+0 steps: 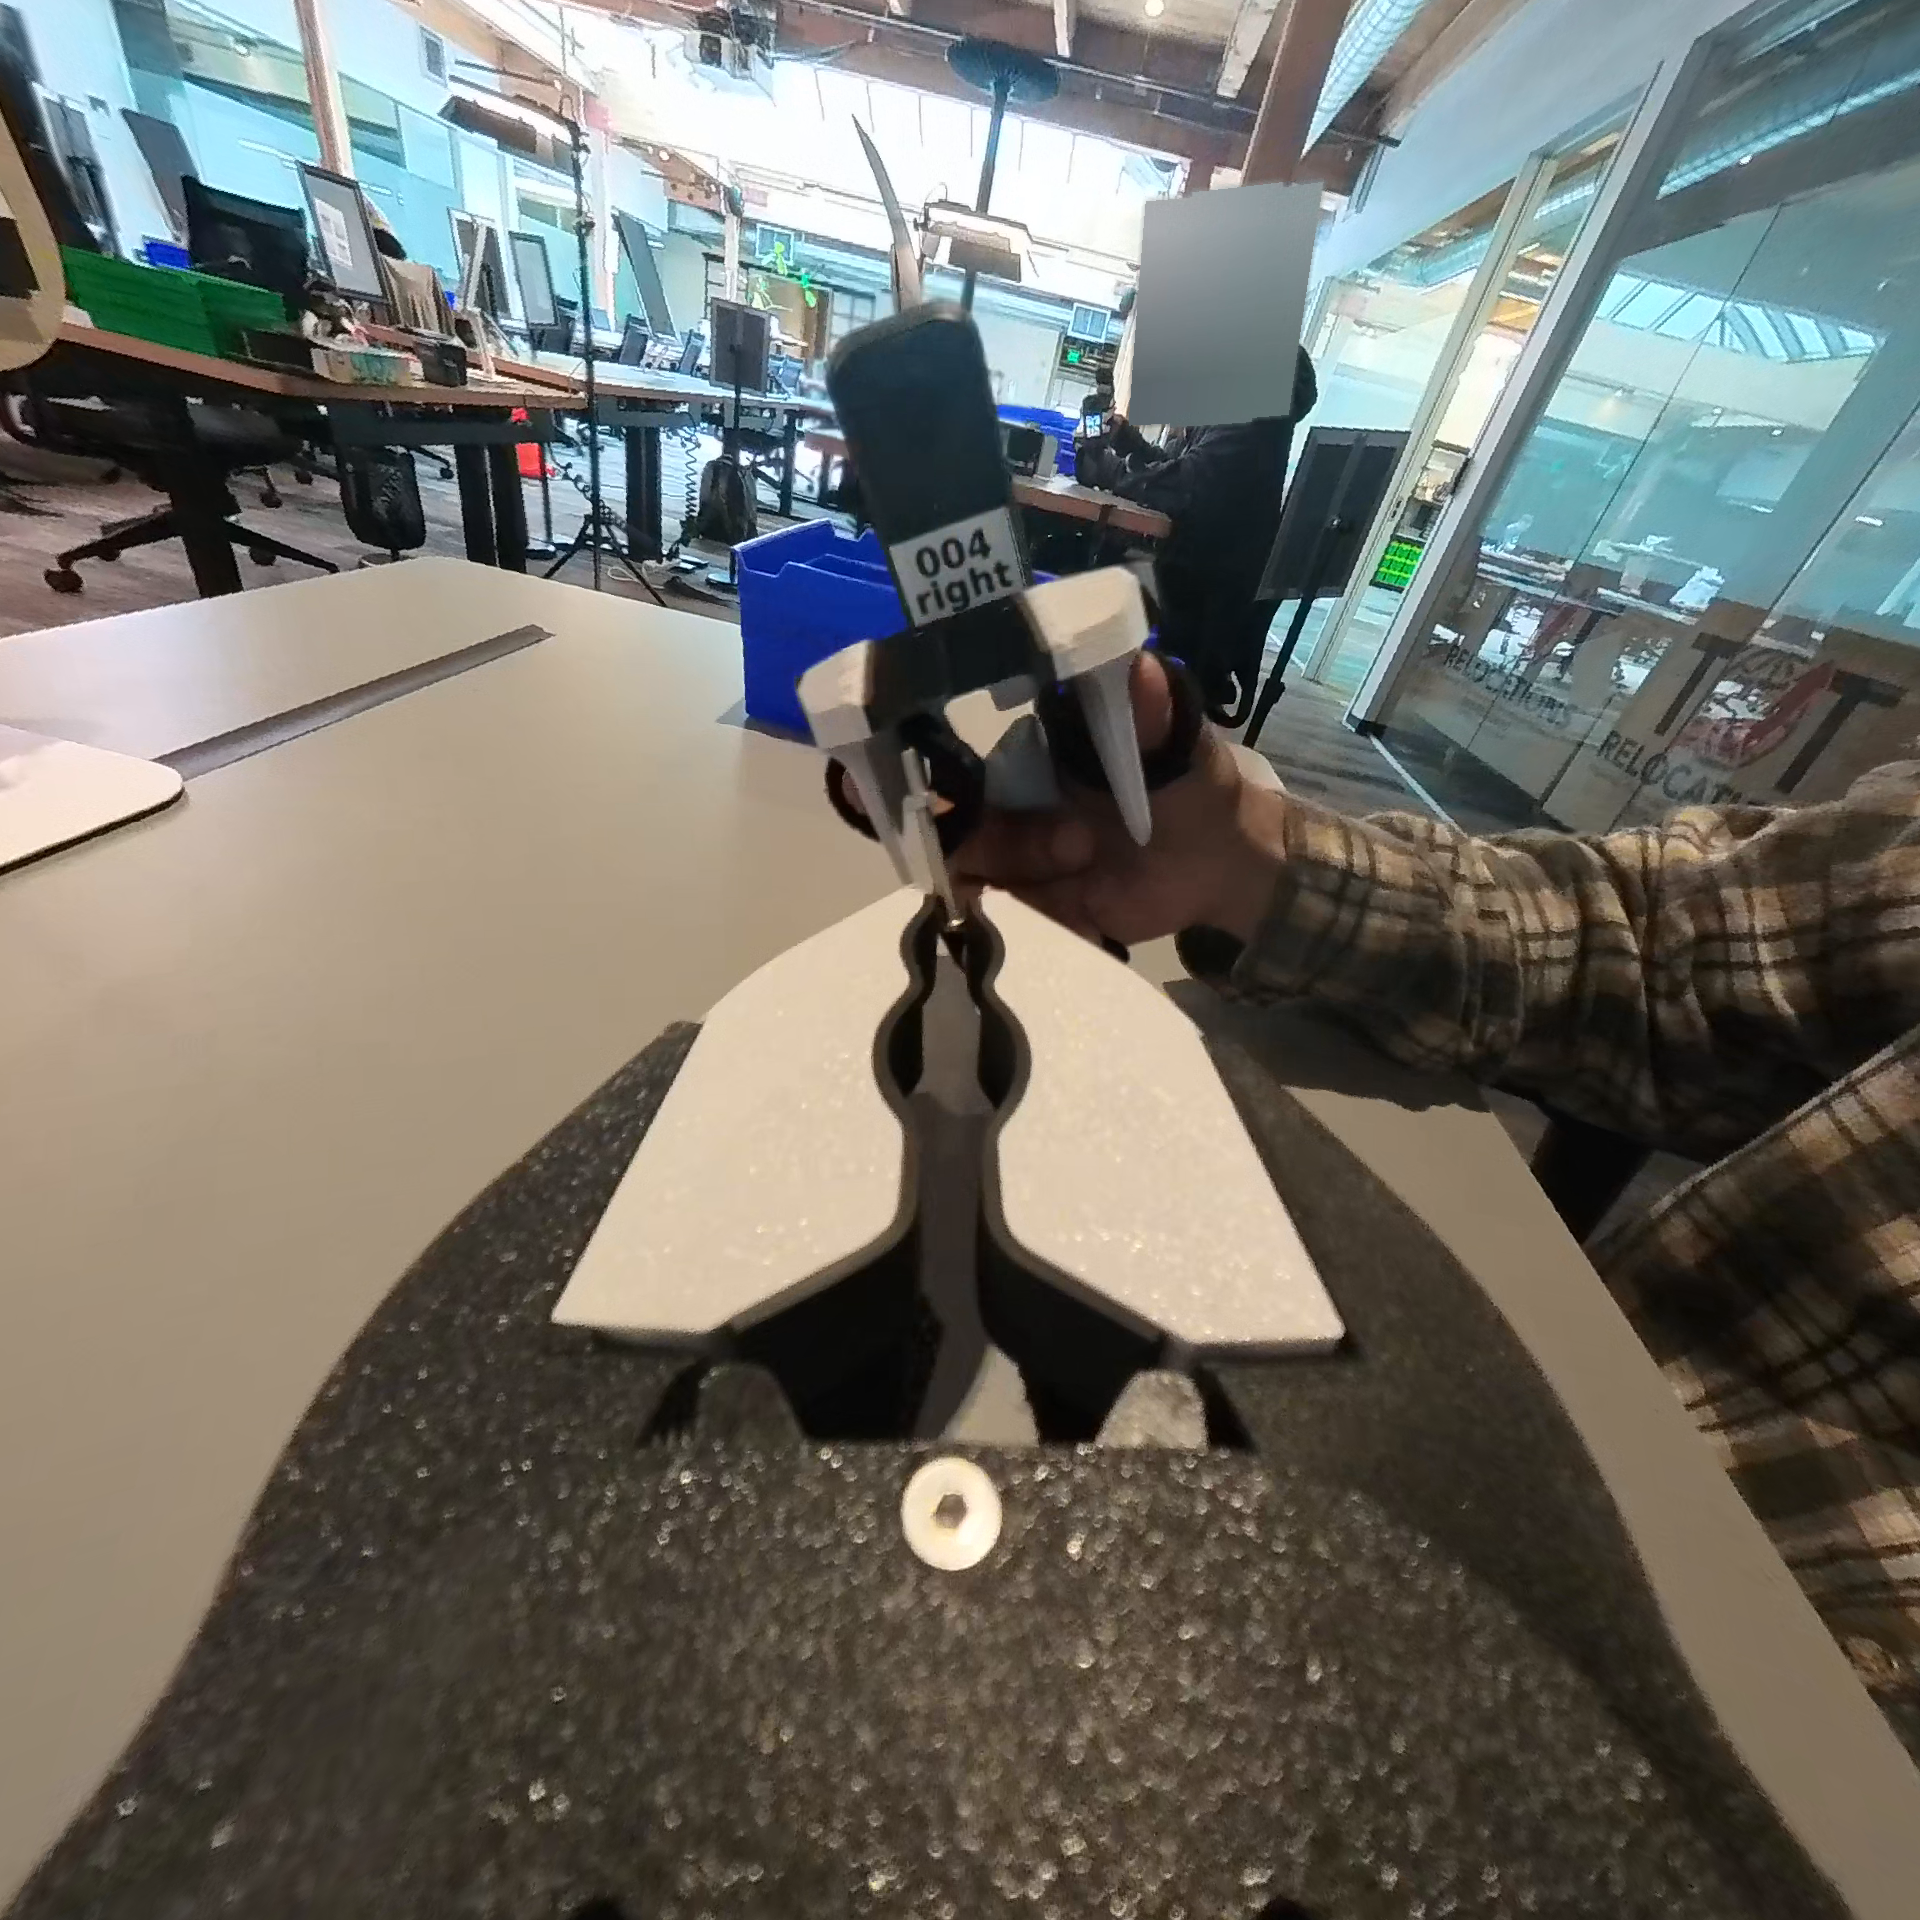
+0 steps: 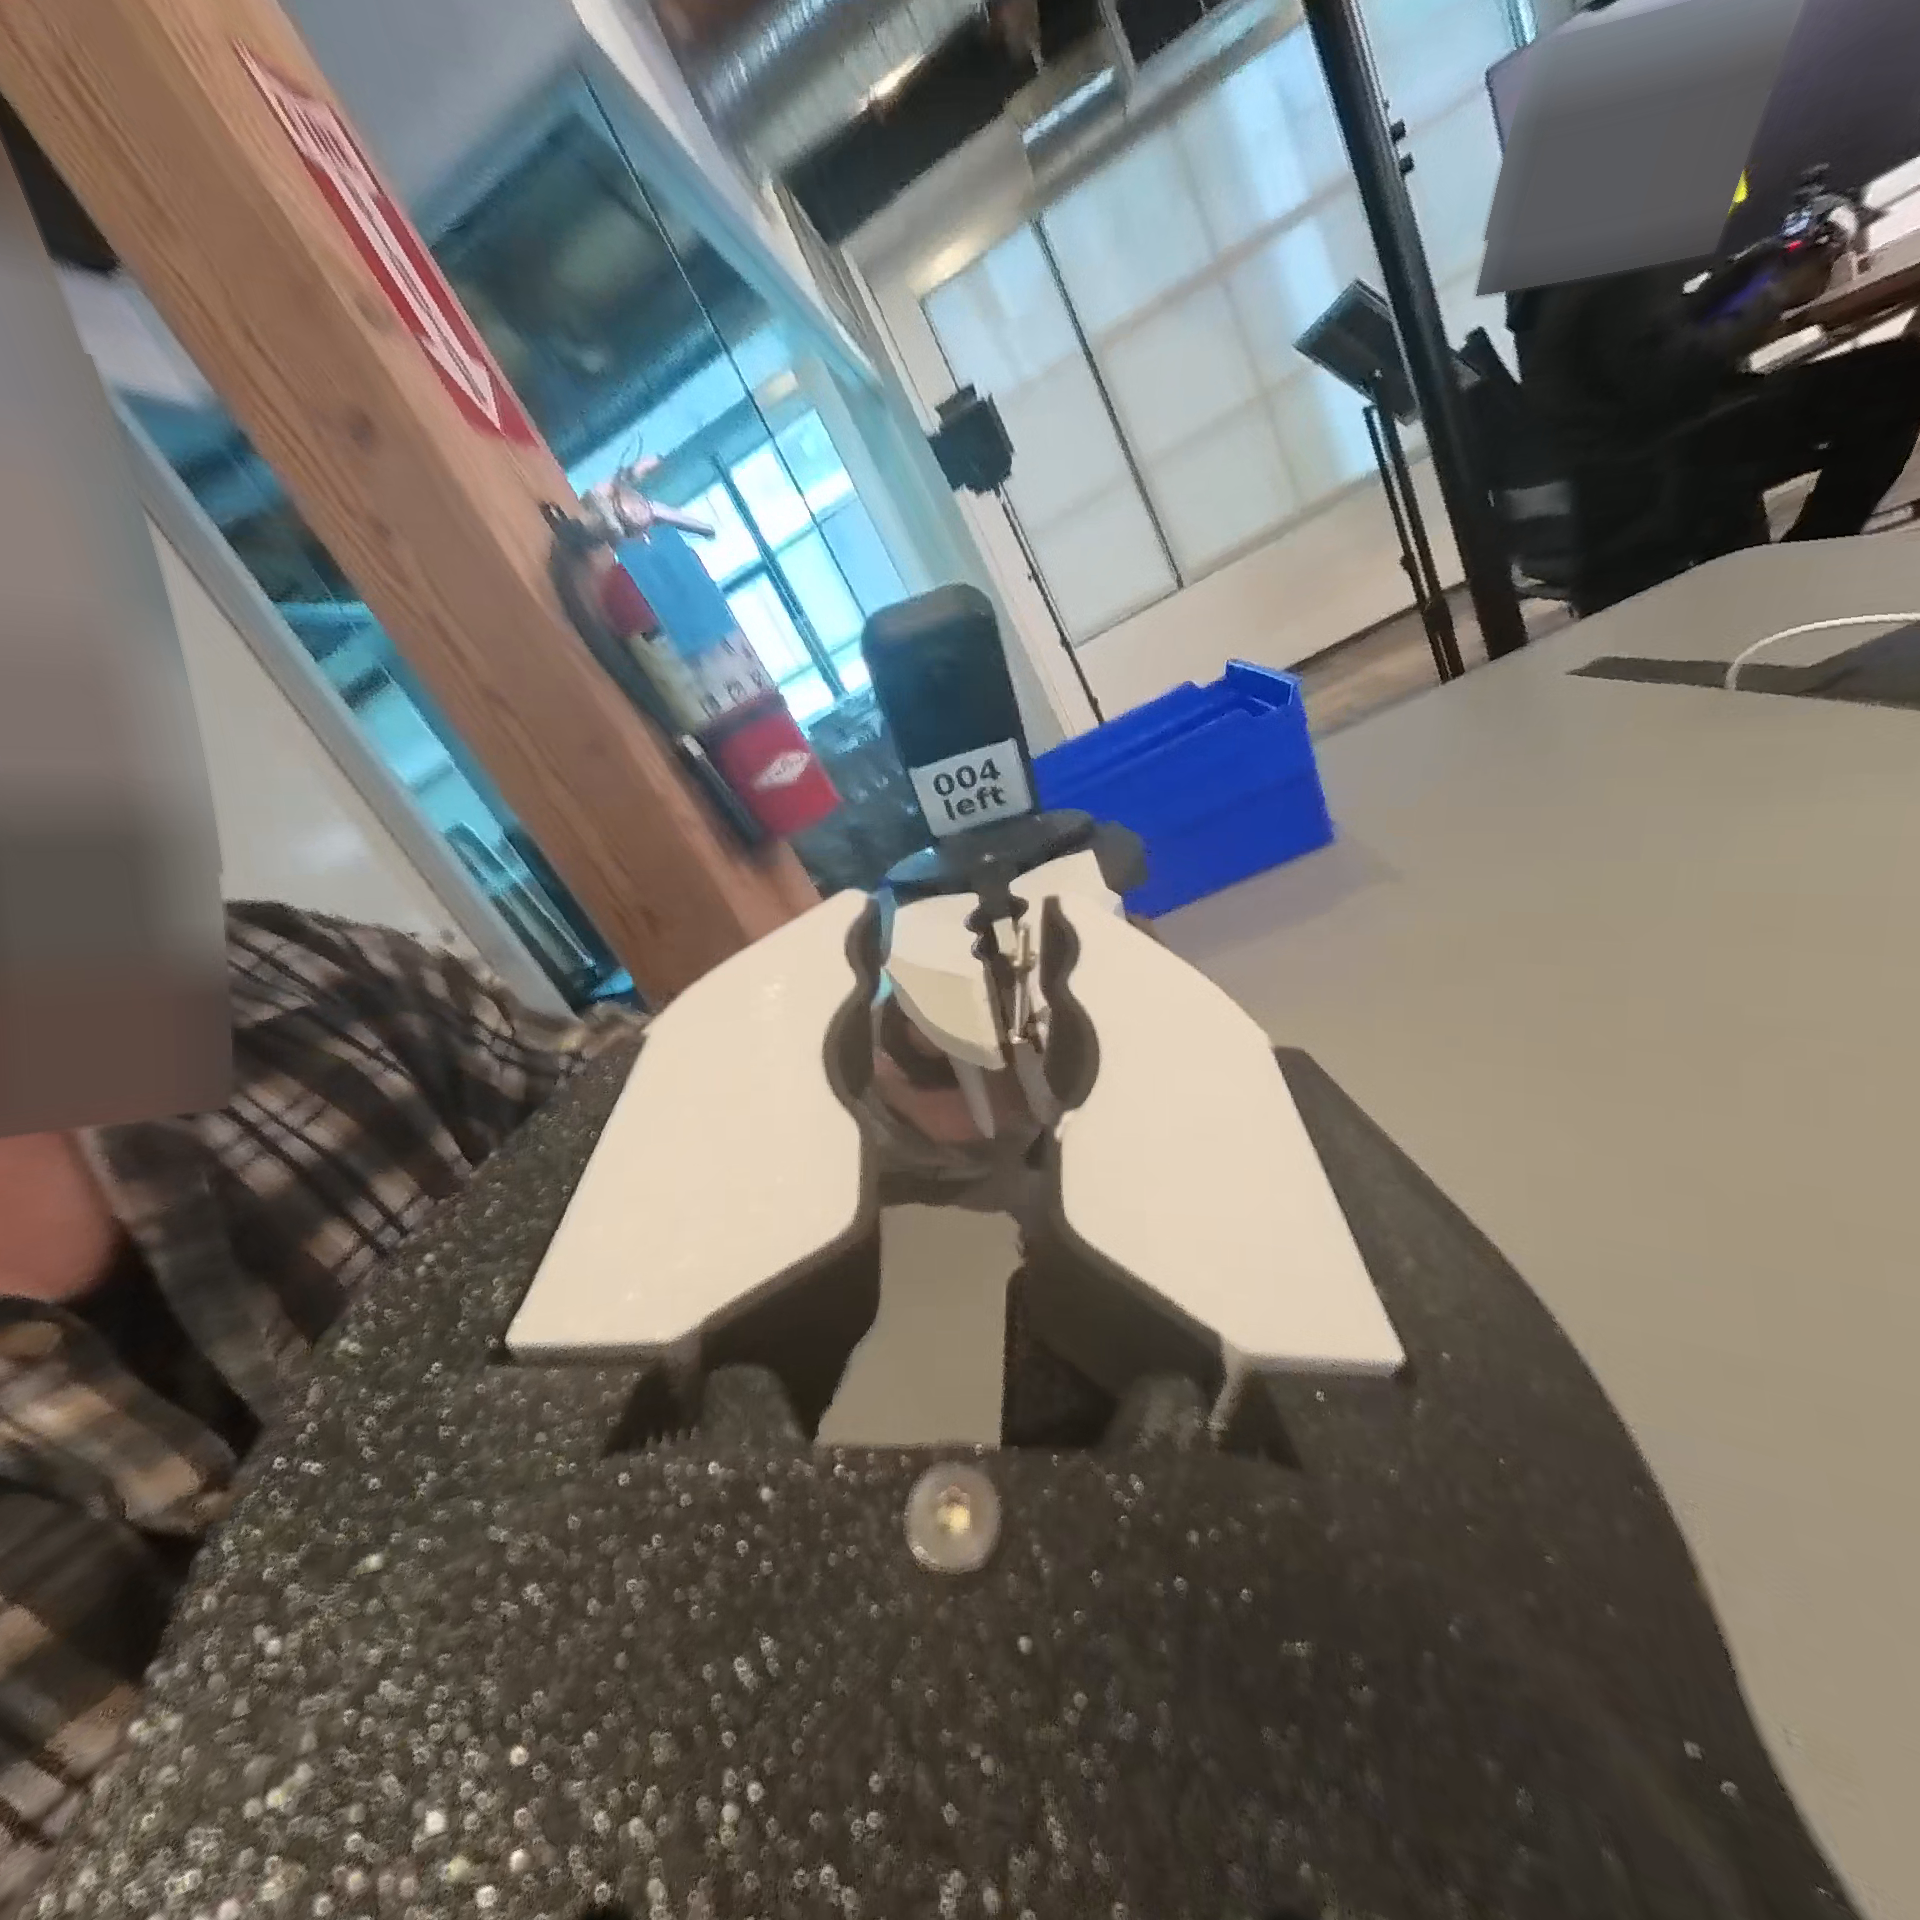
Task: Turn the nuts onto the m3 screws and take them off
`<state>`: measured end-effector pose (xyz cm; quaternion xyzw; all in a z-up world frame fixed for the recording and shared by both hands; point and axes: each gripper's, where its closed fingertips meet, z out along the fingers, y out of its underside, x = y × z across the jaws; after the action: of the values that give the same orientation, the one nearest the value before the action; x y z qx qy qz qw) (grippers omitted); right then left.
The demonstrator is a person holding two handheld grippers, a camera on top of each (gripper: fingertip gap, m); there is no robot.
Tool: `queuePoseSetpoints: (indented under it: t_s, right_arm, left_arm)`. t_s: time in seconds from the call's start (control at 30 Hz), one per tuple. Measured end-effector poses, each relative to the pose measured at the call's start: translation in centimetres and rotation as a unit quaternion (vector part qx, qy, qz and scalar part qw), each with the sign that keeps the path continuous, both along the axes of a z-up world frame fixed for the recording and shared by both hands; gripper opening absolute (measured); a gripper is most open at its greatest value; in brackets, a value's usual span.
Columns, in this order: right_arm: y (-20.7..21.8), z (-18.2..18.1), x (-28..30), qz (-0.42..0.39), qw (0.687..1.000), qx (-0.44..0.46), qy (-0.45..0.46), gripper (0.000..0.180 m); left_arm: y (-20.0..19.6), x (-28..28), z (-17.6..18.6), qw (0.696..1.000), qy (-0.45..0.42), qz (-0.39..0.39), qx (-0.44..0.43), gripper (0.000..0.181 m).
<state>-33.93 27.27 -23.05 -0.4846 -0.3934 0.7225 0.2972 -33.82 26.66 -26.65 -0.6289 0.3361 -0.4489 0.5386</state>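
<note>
White-labelled left gripper (image 1: 951, 925) (black-bodied) pinches screw (image 1: 932, 847).

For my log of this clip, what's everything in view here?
screw: one, metal, at the left gripper's tips
nuts: none made out, too small to tell
table: one, grey, under both grippers
bin: one, blue, far table edge
post: one, wooden, beside the table
extinguisher: one, red, on the post
person: one, dark clothes, seated behind
sleeve: plaid, right arm
hand: holds the right gripper
left gripper: white fingers, shut on the screw
right gripper: white fingers, open, facing the left one
</note>
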Motion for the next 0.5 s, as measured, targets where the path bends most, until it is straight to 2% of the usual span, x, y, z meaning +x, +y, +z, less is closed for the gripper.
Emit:
queuePoseSetpoints:
  t_s: [0.2,0.3,0.5]
  right_arm:
    - [0.3,-1.2,-0.9,-0.014,1.000,-0.018,-0.016,0.028]
    - [0.1,-1.0,-0.8,-0.006,1.000,-0.022,-0.005,0.018]
    - [-0.5,-1.0,-1.0,0.007,1.000,-0.007,-0.012,0.011]
  left_arm:
    - [-0.2,0.3,0.1,1.000,0.002,-0.002,0.007,0.004]
    - [-0.2,0.3,0.1,1.000,0.002,-0.002,0.008,0.004]
    - [-0.3,0.4,0.1,1.000,0.001,-0.006,0.006,0.004]
